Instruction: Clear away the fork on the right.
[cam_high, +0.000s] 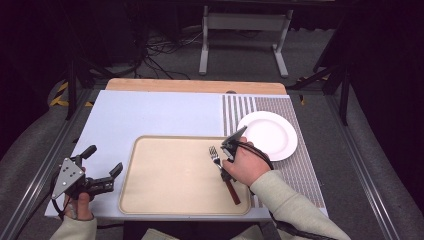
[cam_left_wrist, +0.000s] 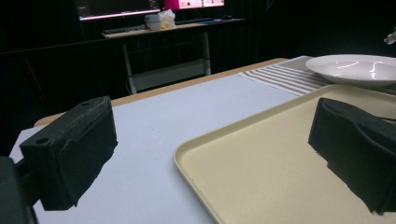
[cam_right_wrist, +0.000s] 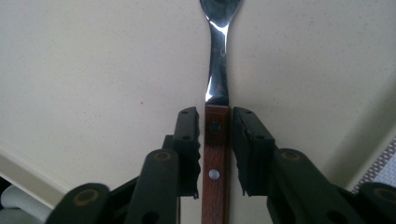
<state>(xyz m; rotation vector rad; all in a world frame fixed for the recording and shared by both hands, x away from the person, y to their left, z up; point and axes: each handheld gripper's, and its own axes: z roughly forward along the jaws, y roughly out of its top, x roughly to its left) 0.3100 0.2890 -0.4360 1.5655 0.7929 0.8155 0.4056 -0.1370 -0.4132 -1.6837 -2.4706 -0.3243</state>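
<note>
A fork (cam_high: 215, 155) with a brown wooden handle lies on the right part of a beige tray (cam_high: 131, 165), tines pointing away from me. My right gripper (cam_high: 227, 175) points down at the handle. In the right gripper view the fork (cam_right_wrist: 218, 70) runs up the middle, and the right gripper (cam_right_wrist: 217, 140) straddles its handle with a thin gap at each pad, so it is open. My left gripper (cam_high: 104, 160) stands wide open with nothing in it at the tray's left edge; in its own view the left gripper (cam_left_wrist: 210, 149) frames the tray rim (cam_left_wrist: 196, 149).
A white plate (cam_high: 267, 135) rests on a striped placemat (cam_high: 300, 165) right of the tray; the plate (cam_left_wrist: 355, 67) also appears in the left gripper view. A pale blue board (cam_high: 150, 115) covers the table. Beyond it are a desk frame and cables on the floor.
</note>
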